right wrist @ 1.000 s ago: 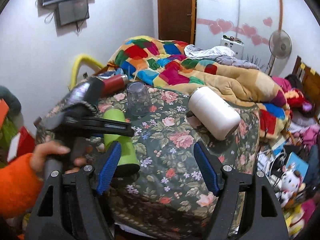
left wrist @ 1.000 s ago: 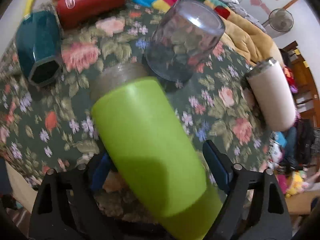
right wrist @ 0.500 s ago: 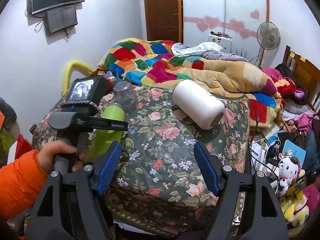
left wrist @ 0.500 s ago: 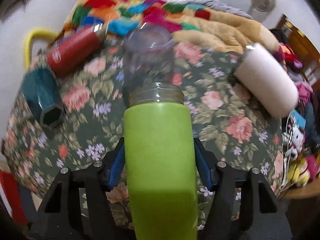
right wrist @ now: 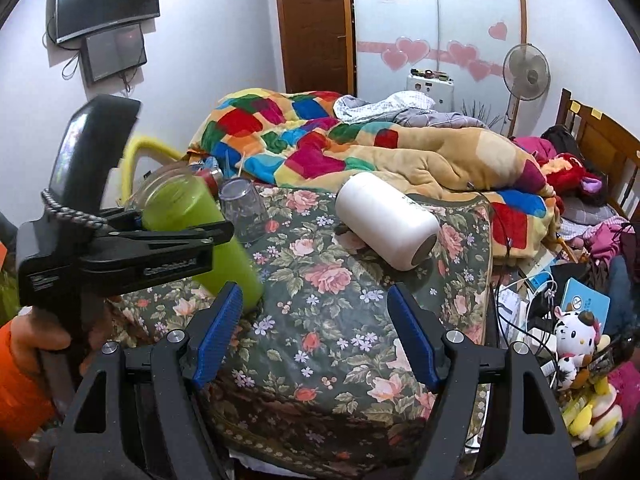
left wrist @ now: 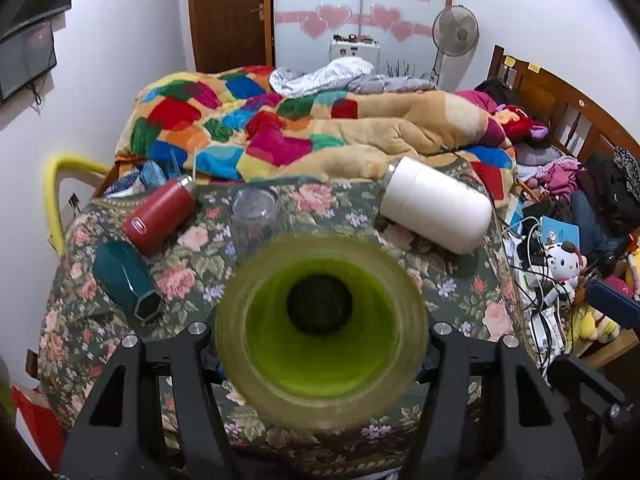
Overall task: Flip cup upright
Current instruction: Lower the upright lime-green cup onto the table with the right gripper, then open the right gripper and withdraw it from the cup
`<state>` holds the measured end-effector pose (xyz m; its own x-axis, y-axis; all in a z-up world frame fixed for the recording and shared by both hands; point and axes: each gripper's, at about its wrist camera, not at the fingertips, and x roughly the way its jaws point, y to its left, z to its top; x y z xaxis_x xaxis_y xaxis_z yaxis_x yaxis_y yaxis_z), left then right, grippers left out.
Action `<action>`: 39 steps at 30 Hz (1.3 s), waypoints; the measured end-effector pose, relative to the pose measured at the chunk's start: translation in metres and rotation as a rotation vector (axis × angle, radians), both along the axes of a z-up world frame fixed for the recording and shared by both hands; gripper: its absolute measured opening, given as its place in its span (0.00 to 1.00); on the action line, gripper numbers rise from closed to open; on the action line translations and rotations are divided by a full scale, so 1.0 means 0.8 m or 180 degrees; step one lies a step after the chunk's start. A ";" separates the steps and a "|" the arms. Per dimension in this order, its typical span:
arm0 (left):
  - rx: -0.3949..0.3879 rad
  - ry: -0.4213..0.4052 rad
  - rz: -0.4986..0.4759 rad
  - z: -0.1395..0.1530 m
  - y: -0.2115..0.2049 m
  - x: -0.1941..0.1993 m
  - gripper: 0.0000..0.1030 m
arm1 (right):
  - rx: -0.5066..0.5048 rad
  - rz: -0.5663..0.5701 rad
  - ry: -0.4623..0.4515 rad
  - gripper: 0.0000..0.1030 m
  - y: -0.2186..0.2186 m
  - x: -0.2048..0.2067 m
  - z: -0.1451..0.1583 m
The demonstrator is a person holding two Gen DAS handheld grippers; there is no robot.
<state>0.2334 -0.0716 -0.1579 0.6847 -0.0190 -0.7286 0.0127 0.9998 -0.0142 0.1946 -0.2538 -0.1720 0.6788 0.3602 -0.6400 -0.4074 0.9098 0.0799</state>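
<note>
My left gripper (left wrist: 320,344) is shut on a green plastic cup (left wrist: 320,332). Its open mouth faces the left wrist camera, and I see down to its dark bottom. In the right wrist view the green cup (right wrist: 200,236) stands tilted, mouth up and leaning left, its base near the floral tabletop (right wrist: 328,320), held in the left gripper (right wrist: 160,248). My right gripper (right wrist: 316,336) is open and empty above the table's front, to the right of the cup.
A clear cup (left wrist: 254,216) stands mouth down behind the green cup. A red flask (left wrist: 160,216), a teal cup (left wrist: 126,280) and a white cylinder (left wrist: 436,216) lie on their sides. A quilt-covered bed (left wrist: 320,132) is behind; clutter lies on the floor right.
The left gripper has turned the green cup from mouth-away to mouth-up, so its opening now faces the left camera. The right gripper has risen slightly and stays open.
</note>
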 end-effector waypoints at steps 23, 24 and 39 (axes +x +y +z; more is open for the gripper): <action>0.0045 0.0161 -0.0135 -0.023 -0.013 0.040 0.61 | 0.0005 -0.0063 0.0103 0.70 -0.002 0.018 -0.011; 0.0051 0.0170 -0.0136 -0.024 -0.014 0.042 0.61 | 0.0018 -0.0066 0.0124 0.70 -0.003 0.018 -0.013; -0.0053 -0.0203 -0.0144 0.051 0.008 -0.021 0.68 | 0.0087 -0.0114 -0.0103 0.70 -0.003 -0.002 0.022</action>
